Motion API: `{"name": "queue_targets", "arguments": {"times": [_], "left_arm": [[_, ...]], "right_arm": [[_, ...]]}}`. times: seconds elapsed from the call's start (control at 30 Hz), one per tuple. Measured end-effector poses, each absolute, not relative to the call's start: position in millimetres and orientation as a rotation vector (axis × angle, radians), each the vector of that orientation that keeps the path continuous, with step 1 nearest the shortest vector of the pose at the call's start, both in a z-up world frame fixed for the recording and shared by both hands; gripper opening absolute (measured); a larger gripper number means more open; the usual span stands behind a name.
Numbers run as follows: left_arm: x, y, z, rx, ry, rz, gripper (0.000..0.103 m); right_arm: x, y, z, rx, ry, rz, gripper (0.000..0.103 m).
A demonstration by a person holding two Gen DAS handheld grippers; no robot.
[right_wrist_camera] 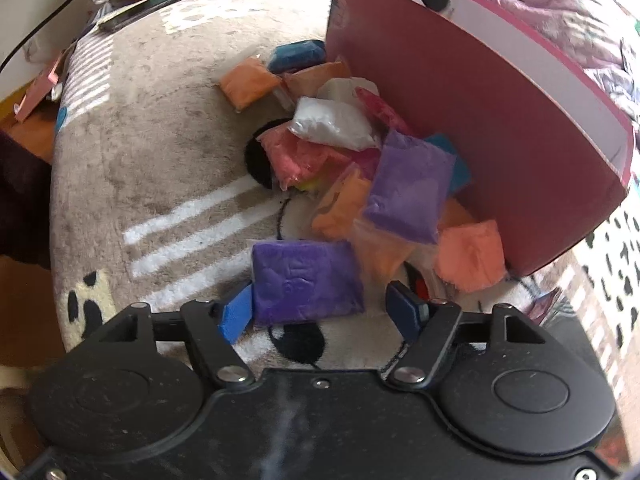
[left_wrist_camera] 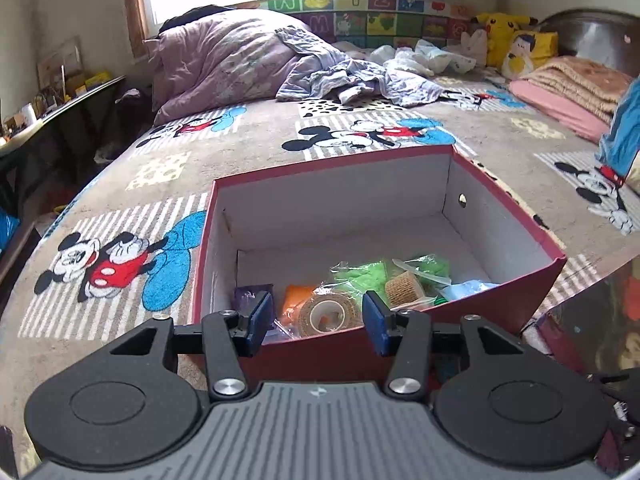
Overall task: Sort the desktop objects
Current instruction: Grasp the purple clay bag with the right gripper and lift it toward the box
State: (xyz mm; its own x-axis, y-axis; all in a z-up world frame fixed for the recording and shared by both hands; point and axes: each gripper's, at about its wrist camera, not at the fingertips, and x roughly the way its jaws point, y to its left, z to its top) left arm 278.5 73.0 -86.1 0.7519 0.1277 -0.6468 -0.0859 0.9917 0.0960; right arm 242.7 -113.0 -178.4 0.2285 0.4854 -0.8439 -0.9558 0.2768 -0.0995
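A red cardboard box (left_wrist_camera: 520, 216) with a white inside stands on the Mickey Mouse blanket (left_wrist_camera: 120, 184). It holds a tape roll (left_wrist_camera: 328, 314), green bags (left_wrist_camera: 368, 270), an orange bag and a purple bag. My left gripper (left_wrist_camera: 316, 316) is open and empty above the box's near wall. In the right wrist view, a pile of coloured clay bags (right_wrist_camera: 352, 160) lies against the box's outer wall (right_wrist_camera: 480, 140). My right gripper (right_wrist_camera: 320, 316) is open, with a dark purple bag (right_wrist_camera: 304, 280) between its fingers, against the left pad.
Bedding, a pink pillow (left_wrist_camera: 224, 64) and plush toys (left_wrist_camera: 504, 32) lie at the far side of the bed. A dark desk (left_wrist_camera: 48, 120) stands at the left. A phone (right_wrist_camera: 140, 8) and papers lie at the blanket's far edge in the right wrist view.
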Motion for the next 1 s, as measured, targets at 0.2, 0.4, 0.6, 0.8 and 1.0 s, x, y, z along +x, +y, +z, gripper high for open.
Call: {"name": "queue_targets", "arguments": {"times": [0.2,0.4,0.6,0.8,1.0], "left_arm": [[255,68,-76,0.091,0.695,0.045,0.049],[231,52,-75,0.200,0.701,-0.139,0.052],[220,37,-101,0.339,0.830,-0.221,0.053],[214,40,-115,0.395,0.890,-0.230,0.053],[211,44,-111,0.390,0.893,-0.229,0.053]], "right_arm": [[245,-110,-180,-0.711,0.824,1.119,0.071],[243,-109,-180,-0.706,0.814,1.118,0.071],[250,-105,-183,-0.660,0.864,1.106,0.074],[253,-104,-184,-0.608,0.892,1.108,0.083],[254,-101,-182,-0.623,0.887,1.124,0.069]]}}
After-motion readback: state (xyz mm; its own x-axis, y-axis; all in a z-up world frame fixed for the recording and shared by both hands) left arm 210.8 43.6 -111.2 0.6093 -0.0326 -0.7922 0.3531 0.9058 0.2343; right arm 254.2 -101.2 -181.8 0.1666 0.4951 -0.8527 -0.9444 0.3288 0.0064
